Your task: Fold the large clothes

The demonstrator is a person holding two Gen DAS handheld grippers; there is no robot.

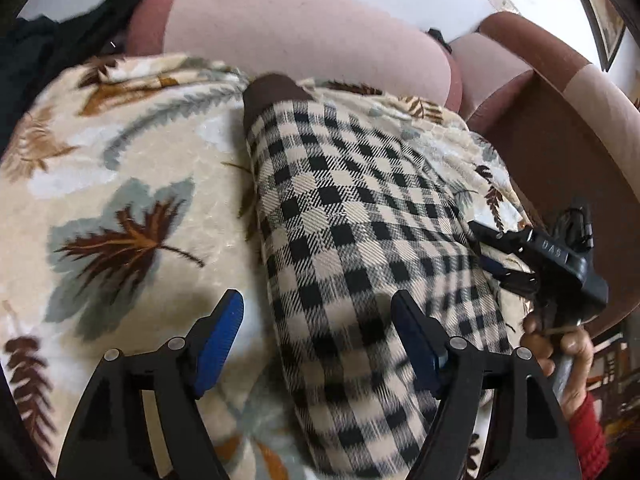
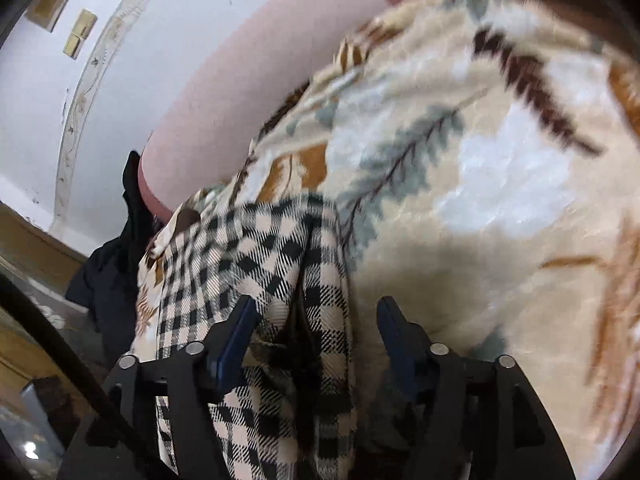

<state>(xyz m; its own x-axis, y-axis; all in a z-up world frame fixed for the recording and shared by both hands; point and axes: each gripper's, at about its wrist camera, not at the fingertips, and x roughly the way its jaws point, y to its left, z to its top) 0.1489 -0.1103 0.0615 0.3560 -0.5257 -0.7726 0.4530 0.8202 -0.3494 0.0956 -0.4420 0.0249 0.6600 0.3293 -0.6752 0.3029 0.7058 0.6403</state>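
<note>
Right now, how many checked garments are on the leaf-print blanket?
1: the checked garment lies folded lengthwise on the leaf-print blanket, running toward the sofa back. Others may be hidden beneath it.

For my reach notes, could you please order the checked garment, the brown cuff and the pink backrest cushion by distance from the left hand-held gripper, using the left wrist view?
1. Checked garment: between the open left hand-held gripper fingers.
2. Brown cuff: garment's far end.
3. Pink backrest cushion: behind, at the top.

One checked garment (image 1: 360, 216), one leaf-print blanket (image 1: 120, 184), perhaps one dark garment (image 1: 36, 52).
</note>
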